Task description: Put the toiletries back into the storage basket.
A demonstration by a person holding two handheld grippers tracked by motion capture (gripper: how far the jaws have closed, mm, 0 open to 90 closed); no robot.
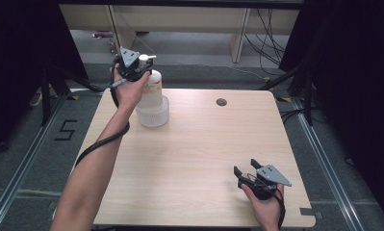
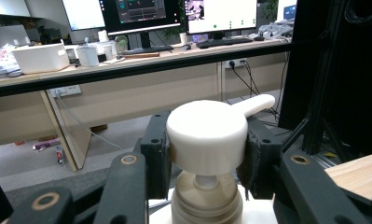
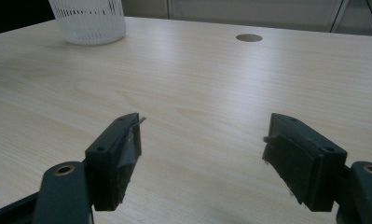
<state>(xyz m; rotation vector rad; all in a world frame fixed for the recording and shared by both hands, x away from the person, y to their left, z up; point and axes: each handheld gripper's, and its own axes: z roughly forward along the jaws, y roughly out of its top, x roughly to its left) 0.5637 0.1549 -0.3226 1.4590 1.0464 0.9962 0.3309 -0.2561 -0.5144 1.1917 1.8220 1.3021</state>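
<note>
The white plastic pump bottle with orange print (image 1: 151,86) is standing upright inside a clear ribbed plastic cup (image 1: 153,114), which is sitting at the far left part of the light wooden surface (image 1: 204,154); everything else here is being placed relative to that cup. Directly above the cup, the left tongs (image 1: 140,66) are gripping the bottle's round white pump head (image 2: 207,137), with one black pad pressing on each side of it in the left gripper view, the jaws standing about half apart around it, and the spout pointing away to the right. The person's left hand (image 1: 128,89) is reaching in just to the left of the cup, the forearm stretching back toward the near edge. Well apart from the cup, toward the near right corner of the surface, the right tongs (image 3: 200,144) are hovering low over bare wood in the person's right hand (image 1: 266,204), their jaws gaping wide with nothing between them. A small round hole in the surface (image 1: 221,102) is lying to the right of the cup, near the far edge.
</note>
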